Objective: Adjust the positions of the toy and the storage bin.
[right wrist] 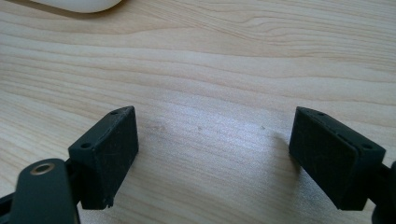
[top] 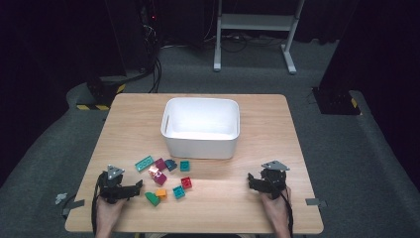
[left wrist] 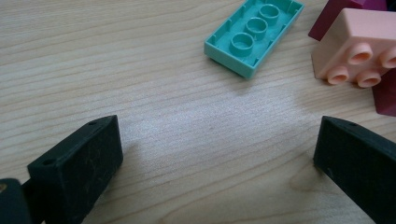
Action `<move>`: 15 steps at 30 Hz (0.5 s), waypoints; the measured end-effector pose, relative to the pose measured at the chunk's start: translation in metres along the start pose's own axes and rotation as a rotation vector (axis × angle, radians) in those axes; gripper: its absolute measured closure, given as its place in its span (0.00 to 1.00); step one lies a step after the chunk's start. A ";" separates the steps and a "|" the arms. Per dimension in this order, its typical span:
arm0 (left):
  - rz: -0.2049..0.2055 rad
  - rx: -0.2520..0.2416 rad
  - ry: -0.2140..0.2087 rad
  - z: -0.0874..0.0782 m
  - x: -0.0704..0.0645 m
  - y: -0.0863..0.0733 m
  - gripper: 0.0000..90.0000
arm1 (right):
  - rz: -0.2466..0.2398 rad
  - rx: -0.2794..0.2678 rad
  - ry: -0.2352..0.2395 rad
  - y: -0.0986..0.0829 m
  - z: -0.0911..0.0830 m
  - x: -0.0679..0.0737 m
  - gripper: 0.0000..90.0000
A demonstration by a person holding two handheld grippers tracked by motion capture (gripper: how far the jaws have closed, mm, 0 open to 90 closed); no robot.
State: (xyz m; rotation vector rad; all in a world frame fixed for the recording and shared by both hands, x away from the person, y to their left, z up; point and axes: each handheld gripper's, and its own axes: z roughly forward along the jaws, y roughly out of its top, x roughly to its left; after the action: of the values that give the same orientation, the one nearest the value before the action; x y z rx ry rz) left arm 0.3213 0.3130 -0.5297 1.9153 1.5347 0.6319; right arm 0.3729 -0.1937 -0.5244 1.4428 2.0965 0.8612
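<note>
Plastic bricks lay bunched just below the white bin point(top: 200, 144) at the frame's centre, and with your left gripper point(top: 132, 188) wide open and empty at lower left, you risked nudging the pink brick point(left wrist: 355, 49) or its maroon neighbour while going for the flat teal plate point(left wrist: 254, 35), since they sat almost touching. I counted about ten bricks, one bin and two grippers; your right gripper point(top: 253, 181), at lower right, was equally spread over bare wooden table point(right wrist: 233, 70), holding nothing.

White bin point(top: 200, 144) mid wooden table point(top: 267, 124) (grey carpet floor point(top: 341, 144) w/ cables).
</note>
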 end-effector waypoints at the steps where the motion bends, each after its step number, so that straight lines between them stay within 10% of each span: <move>1: 0.000 0.000 0.000 0.000 0.000 0.000 0.01 | 0.000 0.000 0.000 0.000 0.000 0.000 0.17; 15: -0.020 -0.001 -0.012 -0.003 0.002 0.000 0.04 | 0.000 0.000 0.000 0.000 0.000 0.000 0.17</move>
State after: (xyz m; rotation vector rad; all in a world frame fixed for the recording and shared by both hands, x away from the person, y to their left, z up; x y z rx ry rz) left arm 0.3197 0.3156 -0.5278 1.8971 1.5437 0.6118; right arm 0.3729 -0.1937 -0.5244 1.4428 2.0964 0.8610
